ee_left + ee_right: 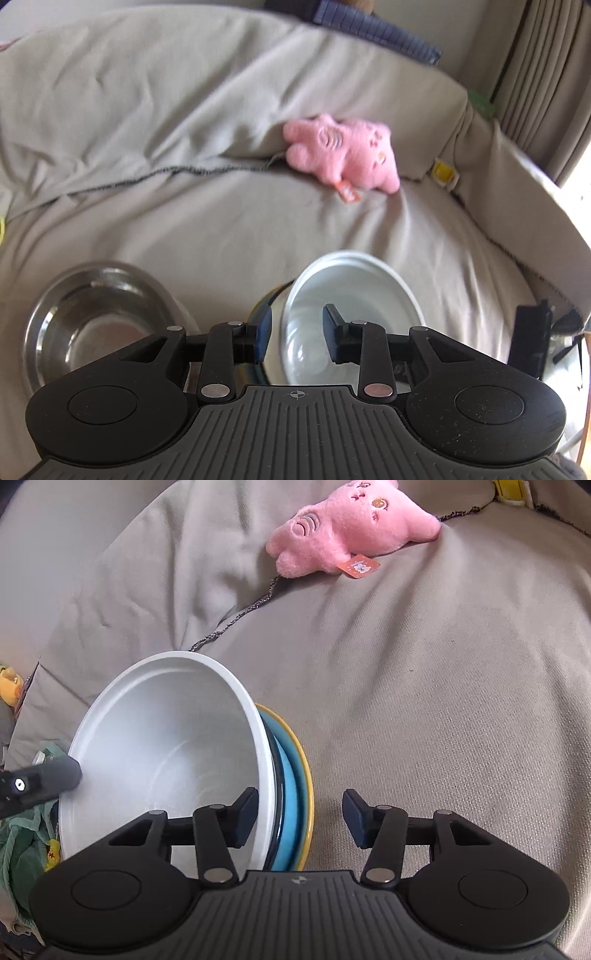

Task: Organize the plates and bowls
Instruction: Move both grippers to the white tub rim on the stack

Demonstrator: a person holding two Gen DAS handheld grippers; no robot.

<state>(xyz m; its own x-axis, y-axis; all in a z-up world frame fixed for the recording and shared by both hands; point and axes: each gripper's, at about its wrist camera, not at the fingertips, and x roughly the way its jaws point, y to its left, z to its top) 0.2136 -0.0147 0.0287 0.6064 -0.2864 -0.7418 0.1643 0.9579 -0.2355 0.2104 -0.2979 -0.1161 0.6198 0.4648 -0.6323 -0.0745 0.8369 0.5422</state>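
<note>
My left tongs [297,334] straddle the white bowl [351,295] rim, unclamped; right tongs [300,821] gape around the stack's rims. Steel bowl [94,325] at left awaits stacking.

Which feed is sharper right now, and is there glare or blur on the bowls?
Left wrist view: soft with motion blur, steel bowl smeared, bright window blowout at the right edge. Right wrist view: sharper, white bowl evenly lit with mild sheen, pink plush crisp; fisheye bends the bedding in both.
</note>
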